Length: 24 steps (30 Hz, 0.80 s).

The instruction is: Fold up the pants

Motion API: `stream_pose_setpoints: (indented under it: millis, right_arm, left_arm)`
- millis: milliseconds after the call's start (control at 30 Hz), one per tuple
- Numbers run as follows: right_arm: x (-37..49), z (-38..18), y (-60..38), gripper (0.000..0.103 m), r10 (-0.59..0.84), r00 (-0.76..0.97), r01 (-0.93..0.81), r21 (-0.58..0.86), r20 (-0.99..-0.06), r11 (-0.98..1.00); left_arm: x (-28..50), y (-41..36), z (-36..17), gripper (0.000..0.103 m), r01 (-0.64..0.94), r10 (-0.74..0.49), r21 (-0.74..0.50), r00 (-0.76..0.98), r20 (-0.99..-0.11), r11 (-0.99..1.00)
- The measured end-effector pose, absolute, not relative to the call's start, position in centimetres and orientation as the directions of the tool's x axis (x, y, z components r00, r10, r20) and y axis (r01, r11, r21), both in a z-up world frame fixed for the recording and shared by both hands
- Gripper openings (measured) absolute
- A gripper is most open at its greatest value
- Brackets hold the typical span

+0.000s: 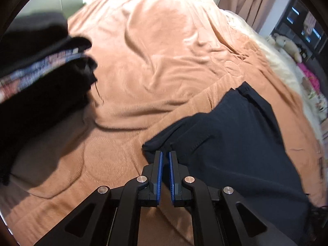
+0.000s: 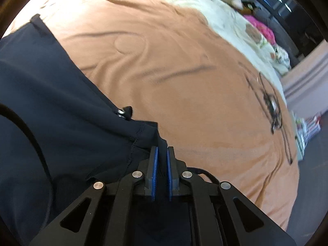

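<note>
A wide bed spread with a rumpled peach-orange fleece blanket (image 1: pixel 164 57) fills the room's middle, its surface creased in long soft ridges. A cream floral quilt (image 2: pixel 242 26) lies along the far edge of the bed, beyond the blanket. A stack of dark folded garments (image 1: pixel 41 86), one with a patterned band showing, sits at the bed's left side, blurred in the left wrist view.

The task's piece, a pair of dark navy pants (image 1: pixel 229 143) in thin smooth fabric, lies on the blanket near the bed's near edge, one part stretching away across the peach cloth toward the quilt. A small metal eyelet with a dark cord end (image 2: pixel 125 111) shows on the pants' edge in the right wrist view.

The left gripper (image 1: pixel 165 154), black with blue pads, points down at the pants' near left corner; its jaws stand nearly together, the tips at the fabric's edge with a slim gap between the pads, and whether cloth is pinched cannot be told. The right gripper (image 2: pixel 162 149), of the same make, has its jaws drawn close on a corner of the pants, dark fabric rising between the blue pads.

A tangle of thin black cord (image 2: pixel 272 106) rests on the blanket toward the bed's right edge. A pale stuffed toy (image 1: pixel 289 45) sits past the quilt.
</note>
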State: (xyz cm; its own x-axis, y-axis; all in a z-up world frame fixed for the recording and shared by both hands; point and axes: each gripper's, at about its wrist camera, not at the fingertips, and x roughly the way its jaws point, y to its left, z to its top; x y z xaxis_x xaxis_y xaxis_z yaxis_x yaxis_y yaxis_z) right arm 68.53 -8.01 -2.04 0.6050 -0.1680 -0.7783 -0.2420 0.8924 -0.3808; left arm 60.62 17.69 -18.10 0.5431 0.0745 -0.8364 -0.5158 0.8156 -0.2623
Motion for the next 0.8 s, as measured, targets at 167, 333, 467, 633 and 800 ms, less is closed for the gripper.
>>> stream_pose_setpoints:
  millis: [167,333,467,633,800]
  right_arm:
    - [67.8,-1.2,-9.8,0.053,-0.093,0.616,-0.187,-0.259,-0.782,0.948]
    - [64.9,1.2,-12.2,0.059,0.018,0.645,-0.145,-0.1,-0.764,0.984]
    - [61.5,2.6,-13.9,0.059,0.041,0.667,-0.115,-0.049,-0.744,0.992]
    - [56.8,3.2,-16.6,0.059,0.076,0.673,-0.066,0.042,-0.736,0.997]
    - [51.5,3.4,-19.7,0.059,0.106,0.69,-0.006,0.14,-0.716,0.99]
  left_arm:
    - [59.5,17.6,-17.6,0.018,-0.479,0.045,-0.283,0.564,-0.824,0.831]
    - [60.3,16.2,-17.1,0.031,-0.422,-0.005,-0.311,0.587,-0.81,0.852]
    - [61.4,15.0,-17.7,0.032,-0.422,-0.049,-0.329,0.551,-0.833,0.845]
    - [61.4,13.9,-18.7,0.051,-0.438,-0.063,-0.34,0.534,-0.843,0.832]
    - [61.9,14.0,-19.5,0.049,-0.447,-0.083,-0.377,0.55,-0.831,0.812]
